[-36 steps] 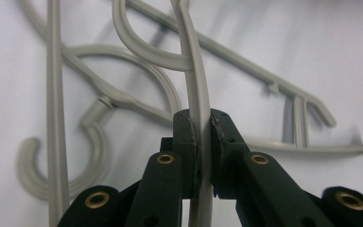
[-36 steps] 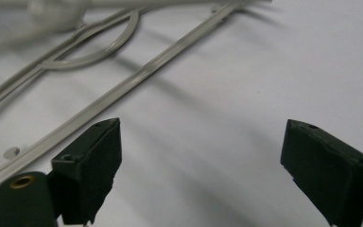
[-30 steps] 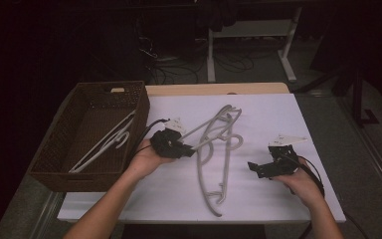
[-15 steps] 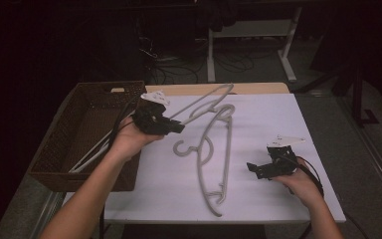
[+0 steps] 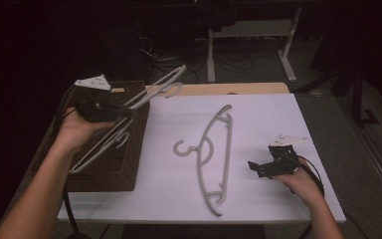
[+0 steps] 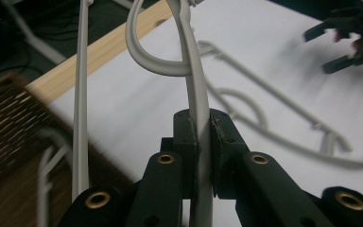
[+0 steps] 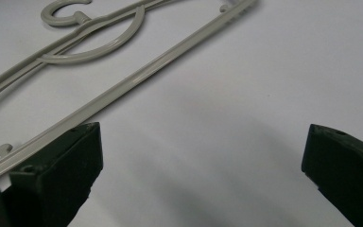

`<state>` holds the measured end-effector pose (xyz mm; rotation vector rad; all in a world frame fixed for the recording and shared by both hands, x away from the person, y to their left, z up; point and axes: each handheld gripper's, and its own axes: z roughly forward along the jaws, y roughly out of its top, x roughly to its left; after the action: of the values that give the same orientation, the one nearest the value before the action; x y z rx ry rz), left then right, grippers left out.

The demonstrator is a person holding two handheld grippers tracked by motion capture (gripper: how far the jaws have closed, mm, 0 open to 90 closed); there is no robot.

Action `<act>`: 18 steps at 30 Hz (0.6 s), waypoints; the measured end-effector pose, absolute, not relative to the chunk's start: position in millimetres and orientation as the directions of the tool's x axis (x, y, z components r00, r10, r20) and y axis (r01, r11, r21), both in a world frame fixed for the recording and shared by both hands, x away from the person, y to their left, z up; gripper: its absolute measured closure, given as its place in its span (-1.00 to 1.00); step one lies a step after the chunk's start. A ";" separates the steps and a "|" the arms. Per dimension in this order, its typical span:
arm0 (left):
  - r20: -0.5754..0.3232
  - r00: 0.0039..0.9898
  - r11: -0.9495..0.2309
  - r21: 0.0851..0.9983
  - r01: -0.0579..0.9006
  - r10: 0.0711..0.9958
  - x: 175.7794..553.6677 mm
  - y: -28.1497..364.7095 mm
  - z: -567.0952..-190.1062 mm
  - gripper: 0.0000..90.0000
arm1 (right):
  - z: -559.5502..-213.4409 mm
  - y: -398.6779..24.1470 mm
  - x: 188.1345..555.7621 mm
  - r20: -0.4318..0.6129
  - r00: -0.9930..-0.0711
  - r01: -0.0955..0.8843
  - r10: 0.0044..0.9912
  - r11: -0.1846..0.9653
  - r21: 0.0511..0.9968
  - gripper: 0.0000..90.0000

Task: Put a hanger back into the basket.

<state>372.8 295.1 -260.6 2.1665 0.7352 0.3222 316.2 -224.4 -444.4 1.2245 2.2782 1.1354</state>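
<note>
My left gripper [image 5: 110, 111] was raised over the wicker basket [image 5: 129, 169] at the table's left edge, my forearm angled up from the bottom of the high view, and its jaws were clamped tight on the arm of a grey hanger [image 5: 151, 91] (the left gripper view showed the strip pinched between the pads [image 6: 199, 142], the hook curling just above them). The hanger slanted up and to the right, its hook end above the basket's far corner, clear of the white table [image 5: 258, 199]. Another hanger [image 5: 97, 152] lay inside the basket below it. My right gripper [image 5: 258, 168] rested low near the table's right edge, jaws spread wide with nothing between them. A second hanger on the table [image 5: 214, 149] lay flat between my two hands, just left of the right gripper, touching neither
</note>
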 end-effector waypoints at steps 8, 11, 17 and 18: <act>-0.038 0.752 -0.450 0.780 0.434 0.658 360.7 355.6 -277.2 0.83 | -445.3 -224.5 317.4 0.090 -0.579 0.562 0.810 0.317 0.764 -1.00; -0.038 0.740 -0.446 0.776 0.445 0.671 357.2 370.7 -286.9 0.83 | -445.7 -224.9 317.9 0.091 -0.578 0.565 0.811 0.318 0.761 -1.00; -0.059 0.712 -0.420 0.772 0.477 0.700 353.0 396.0 -308.8 0.83 | -446.2 -225.3 318.4 0.092 -0.577 0.569 0.811 0.318 0.758 -1.00; -0.061 0.707 -0.417 0.770 0.482 0.704 352.6 399.3 -311.2 0.83 | -446.2 -225.6 318.7 0.093 -0.577 0.569 0.812 0.317 0.759 -1.00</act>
<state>352.6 399.3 -311.2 2.0965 0.9011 0.3469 318.7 -225.6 -446.2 1.2413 2.2827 1.1230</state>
